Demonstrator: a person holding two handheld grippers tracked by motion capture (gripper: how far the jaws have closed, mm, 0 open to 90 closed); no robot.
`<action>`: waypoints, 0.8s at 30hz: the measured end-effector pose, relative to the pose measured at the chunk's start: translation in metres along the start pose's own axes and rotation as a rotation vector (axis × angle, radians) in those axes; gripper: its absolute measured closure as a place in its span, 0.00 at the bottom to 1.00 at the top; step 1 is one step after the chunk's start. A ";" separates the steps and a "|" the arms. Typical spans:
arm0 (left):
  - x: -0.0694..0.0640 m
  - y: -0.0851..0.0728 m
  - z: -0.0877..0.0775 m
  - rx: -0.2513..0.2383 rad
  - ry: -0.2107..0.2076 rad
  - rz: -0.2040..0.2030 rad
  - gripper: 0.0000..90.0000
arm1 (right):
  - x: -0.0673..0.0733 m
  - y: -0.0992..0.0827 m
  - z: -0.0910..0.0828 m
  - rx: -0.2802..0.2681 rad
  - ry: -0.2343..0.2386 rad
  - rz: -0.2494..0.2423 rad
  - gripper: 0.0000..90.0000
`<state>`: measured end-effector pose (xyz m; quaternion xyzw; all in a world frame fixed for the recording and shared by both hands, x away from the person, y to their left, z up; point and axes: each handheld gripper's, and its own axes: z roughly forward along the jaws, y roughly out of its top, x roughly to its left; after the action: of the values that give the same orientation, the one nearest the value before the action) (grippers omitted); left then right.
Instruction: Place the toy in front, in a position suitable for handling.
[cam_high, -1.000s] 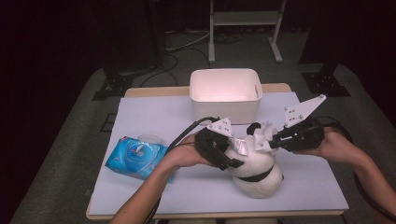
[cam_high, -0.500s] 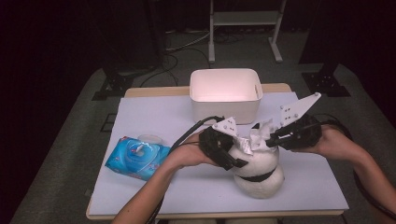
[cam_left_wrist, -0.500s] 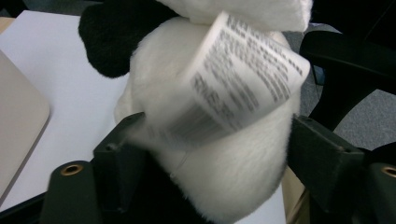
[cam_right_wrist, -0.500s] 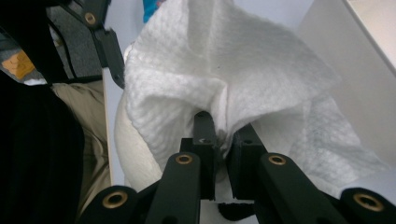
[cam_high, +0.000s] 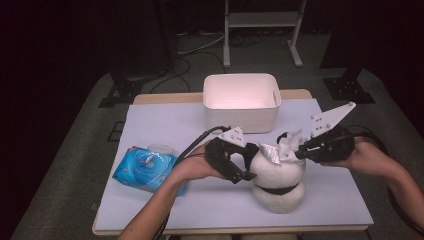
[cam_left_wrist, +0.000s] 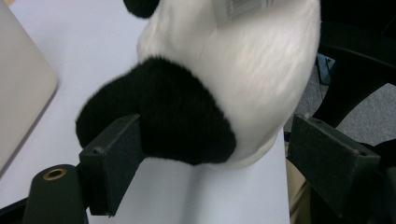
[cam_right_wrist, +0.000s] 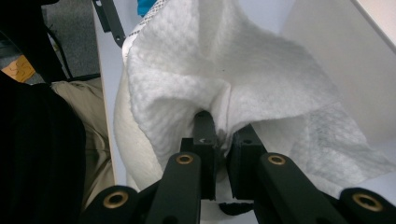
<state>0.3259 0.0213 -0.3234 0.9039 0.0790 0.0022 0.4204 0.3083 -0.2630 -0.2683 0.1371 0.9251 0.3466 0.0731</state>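
At the worktop's (cam_high: 165, 125) five o'clock, the plush panda (cam_high: 278, 180) is flanked by the left gripper (cam_left_wrist: 233, 158), whose fingers have just been opening wide, while a white wipe (cam_right_wrist: 233, 70) is pinched by the right gripper (cam_right_wrist: 223, 135) for cleaning.

A white bin (cam_high: 241, 102) stood at the far edge of the table (cam_high: 150, 125). A blue wet-wipe pack (cam_high: 145, 168) lay near its left side, well apart from the bin.

plush toy (cam_high: 278, 180): fluffy fur | wipe (cam_right_wrist: 224, 70): embossed paper | bin (cam_high: 241, 102): matt plastic
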 end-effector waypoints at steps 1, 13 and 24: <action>0.000 -0.002 0.003 -0.005 -0.002 -0.003 0.19 | -0.001 -0.001 0.000 -0.002 -0.003 -0.002 0.92; 0.004 -0.014 0.024 0.029 -0.053 -0.039 0.14 | 0.001 -0.007 -0.002 -0.016 -0.004 0.009 0.92; 0.008 -0.016 0.034 -0.076 -0.076 -0.089 0.22 | 0.005 -0.005 -0.004 -0.025 -0.001 -0.005 0.92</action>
<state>0.3342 0.0065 -0.3579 0.8823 0.1032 -0.0477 0.4567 0.3018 -0.2680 -0.2686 0.1342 0.9210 0.3577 0.0761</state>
